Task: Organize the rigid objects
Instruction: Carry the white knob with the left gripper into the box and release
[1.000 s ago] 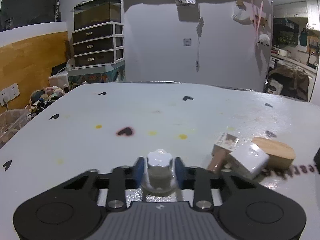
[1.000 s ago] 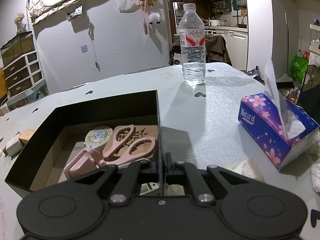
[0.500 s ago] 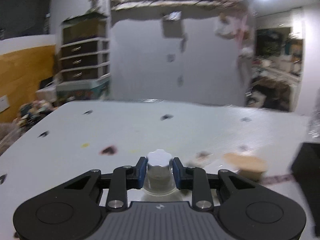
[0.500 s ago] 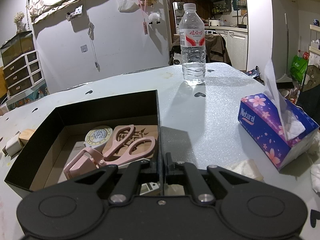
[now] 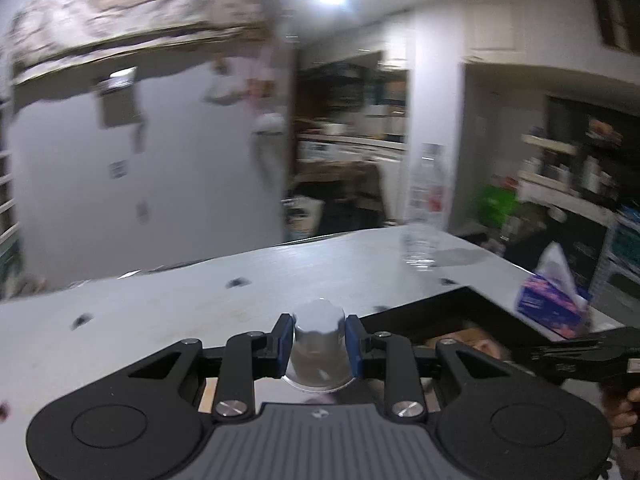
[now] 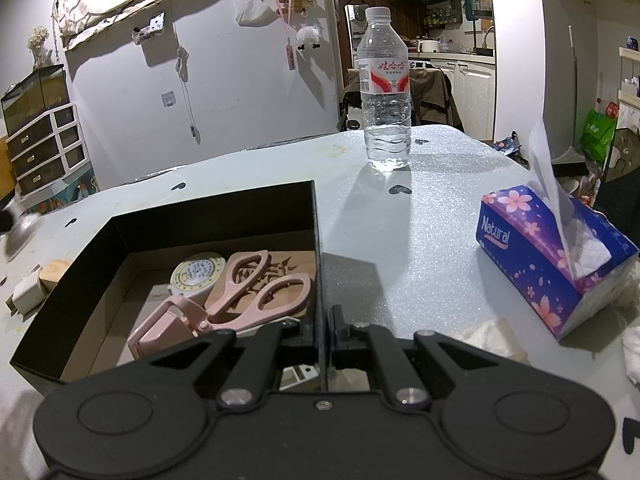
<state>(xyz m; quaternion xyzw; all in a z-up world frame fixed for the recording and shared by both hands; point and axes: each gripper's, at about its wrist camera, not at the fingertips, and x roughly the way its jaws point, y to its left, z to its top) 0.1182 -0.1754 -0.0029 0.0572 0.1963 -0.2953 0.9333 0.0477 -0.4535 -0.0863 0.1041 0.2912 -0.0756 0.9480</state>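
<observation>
My left gripper (image 5: 319, 347) is shut on a small clear jar with a silver scalloped lid (image 5: 318, 354) and holds it in the air near the left rim of the black box (image 5: 460, 308). My right gripper (image 6: 321, 334) is shut on the box's right wall (image 6: 317, 260). Inside the box lie pink scissors (image 6: 256, 292), a round tape measure (image 6: 196, 276) and a wooden piece. The jar shows blurred at the far left of the right wrist view (image 6: 18, 220).
A water bottle (image 6: 385, 92) stands on the table beyond the box. A tissue box (image 6: 556, 260) sits to the right. A wooden block (image 6: 54, 274) and a white cube (image 6: 26, 298) lie left of the box. Crumpled tissue (image 6: 492, 336) lies near my right gripper.
My left gripper has lifted the jar off the table and swung right toward the black box. My right gripper has stayed clamped on the box wall.
</observation>
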